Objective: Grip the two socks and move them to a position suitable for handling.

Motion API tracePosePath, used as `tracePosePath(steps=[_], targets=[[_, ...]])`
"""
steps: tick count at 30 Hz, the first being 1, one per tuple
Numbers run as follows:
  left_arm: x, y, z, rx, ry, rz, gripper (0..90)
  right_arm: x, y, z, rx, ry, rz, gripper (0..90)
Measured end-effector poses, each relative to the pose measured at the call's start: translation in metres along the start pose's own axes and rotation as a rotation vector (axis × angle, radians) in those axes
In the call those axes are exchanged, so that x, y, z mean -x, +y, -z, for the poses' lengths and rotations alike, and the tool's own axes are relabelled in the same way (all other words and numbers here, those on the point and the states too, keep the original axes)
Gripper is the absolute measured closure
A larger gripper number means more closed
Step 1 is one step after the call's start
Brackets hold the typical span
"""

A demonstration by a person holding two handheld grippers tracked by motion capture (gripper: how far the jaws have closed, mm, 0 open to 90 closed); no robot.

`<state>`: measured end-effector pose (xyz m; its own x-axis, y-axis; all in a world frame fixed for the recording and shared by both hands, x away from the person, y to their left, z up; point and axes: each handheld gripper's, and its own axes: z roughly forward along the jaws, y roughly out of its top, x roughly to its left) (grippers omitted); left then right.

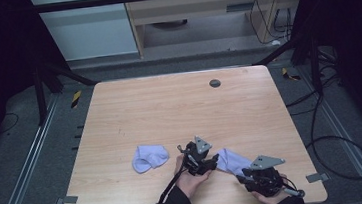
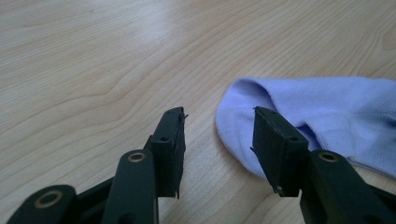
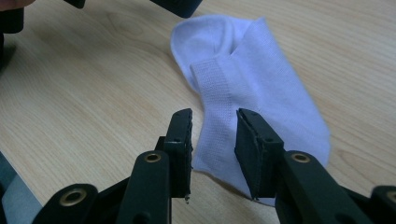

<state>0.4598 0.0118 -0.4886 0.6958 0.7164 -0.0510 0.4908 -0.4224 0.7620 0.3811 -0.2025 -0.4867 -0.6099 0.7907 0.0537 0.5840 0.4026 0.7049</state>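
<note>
Two pale lilac socks lie near the front of the wooden table [image 1: 180,112]. One sock [image 1: 149,158] sits crumpled to the left of my hands. The other sock [image 1: 229,160] lies flat between the two grippers. My left gripper [image 1: 215,161] points at its rounded end, jaws open; in the left gripper view the sock [image 2: 327,112] lies beside and under the right jaw of the open left gripper [image 2: 219,126]. My right gripper [image 1: 242,176] hovers over the near end; its jaws [image 3: 215,126] stand open astride the ribbed cuff of the sock [image 3: 266,79].
A round grey grommet [image 1: 215,83] is set in the far part of the table. The table's front edge runs close beneath both hands. Cables [image 1: 333,142] lie on the floor to the right. The left gripper's dark body [image 3: 180,5] shows just beyond the sock.
</note>
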Motion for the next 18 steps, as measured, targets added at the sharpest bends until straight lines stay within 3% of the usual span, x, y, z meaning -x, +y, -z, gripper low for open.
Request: tracePosePath(steps=[8,18], targets=[[0.005,-0.002,-0.009,-0.026,-0.017,0.004,55.0,-0.001,-0.001,-0.005,-0.031,0.002,0.019,67.4],[0.007,-0.003,-0.012,-0.052,-0.008,0.001,68.6,-0.001,-0.002,-0.008,-0.055,0.001,0.026,73.0]])
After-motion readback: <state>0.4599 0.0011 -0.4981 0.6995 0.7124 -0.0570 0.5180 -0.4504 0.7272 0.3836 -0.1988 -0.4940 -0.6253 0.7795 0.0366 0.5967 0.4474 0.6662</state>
